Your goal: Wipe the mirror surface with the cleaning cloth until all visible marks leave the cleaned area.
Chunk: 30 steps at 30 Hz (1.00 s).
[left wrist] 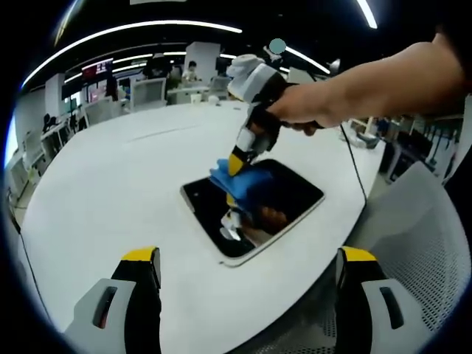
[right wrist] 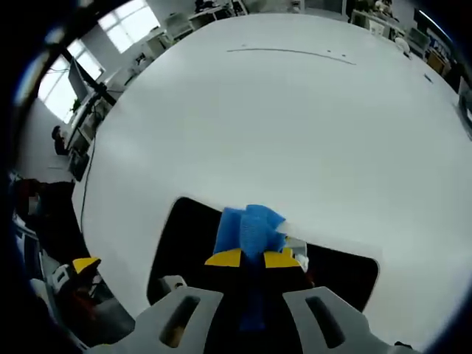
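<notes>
The right gripper point(right wrist: 251, 259) holds the blue cloth point(right wrist: 249, 228) in its jaws, pressed on the mirror point(left wrist: 295, 198). The left gripper point(left wrist: 249, 267) hangs above the white tabletop point(left wrist: 110, 192), jaws wide.

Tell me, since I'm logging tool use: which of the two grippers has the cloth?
The right gripper, shut on the blue cloth and pressing it on the mirror. The left gripper hangs open and empty above the white table.

Blue cloth pressed on a dark mirror.

The mirror point(left wrist: 284, 203) is a flat, dark, rounded-corner rectangle with a pale rim, lying face up on the white surface point(left wrist: 110, 184) near its edge. The cloth point(left wrist: 240, 181) is blue and bunched, sitting on the mirror's glass toward one long side; in the right gripper view it point(right wrist: 249, 230) looks crumpled and partly folded.
</notes>
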{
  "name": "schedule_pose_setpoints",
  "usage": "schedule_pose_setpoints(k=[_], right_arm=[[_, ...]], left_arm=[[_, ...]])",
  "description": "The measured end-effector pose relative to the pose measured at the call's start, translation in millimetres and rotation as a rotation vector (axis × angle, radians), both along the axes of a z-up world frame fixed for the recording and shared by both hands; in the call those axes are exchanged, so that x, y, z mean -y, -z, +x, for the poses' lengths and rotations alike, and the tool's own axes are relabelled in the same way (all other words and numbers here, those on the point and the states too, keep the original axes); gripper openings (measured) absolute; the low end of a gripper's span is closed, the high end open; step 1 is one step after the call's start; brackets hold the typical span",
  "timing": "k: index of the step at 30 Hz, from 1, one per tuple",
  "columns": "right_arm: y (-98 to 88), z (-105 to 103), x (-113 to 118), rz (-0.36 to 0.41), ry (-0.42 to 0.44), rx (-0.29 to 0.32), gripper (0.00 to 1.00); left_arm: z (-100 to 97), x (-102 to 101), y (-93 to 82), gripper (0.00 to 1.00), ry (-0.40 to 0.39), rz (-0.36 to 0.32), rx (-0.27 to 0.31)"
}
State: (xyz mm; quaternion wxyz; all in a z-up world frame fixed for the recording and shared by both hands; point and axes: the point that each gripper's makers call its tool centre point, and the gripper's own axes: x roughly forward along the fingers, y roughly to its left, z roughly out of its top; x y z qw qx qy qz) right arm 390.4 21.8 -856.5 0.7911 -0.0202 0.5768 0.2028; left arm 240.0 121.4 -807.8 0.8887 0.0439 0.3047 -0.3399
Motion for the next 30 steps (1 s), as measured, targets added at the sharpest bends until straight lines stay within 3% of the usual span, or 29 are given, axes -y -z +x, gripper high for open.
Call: schedule_pose_setpoints(k=[8,12,14,19,23,27,30], right_arm=[[0.8,7,-1,-0.004,-0.002,0.015,0.03],[-0.3,7,-1,-0.003,-0.009,0.015,0.03],[0.2,8,-1,0.001,-0.016,0.015,0.03],[0.8,8,-1,0.003,-0.031,0.014,0.03],[-0.2,7,-1,0.007,-0.039,0.009,0.03],[-0.2,6,-1,0.016,-0.051,0.015,0.03],[0.4,7,-1,0.021,-0.056,0.026,0.03]], left_arm=[[2.6,-2,-2.0,1.0,-0.021,-0.013,0.004],[1.1,-1,-0.1,1.0,-0.024,-0.001,-0.023],[-0.3,-2,2.6,1.0,-0.066,-0.025,-0.087],[13.1,-7,-15.5,1.0,-0.121,-0.055,-0.023],[13.3,-11,-10.9,1.0,-0.153,-0.015,-0.016],[11.1,-5,-7.4,1.0,-0.103,-0.013,-0.002],[15.0,-4,-21.8,1.0,-0.071,0.004,0.107]])
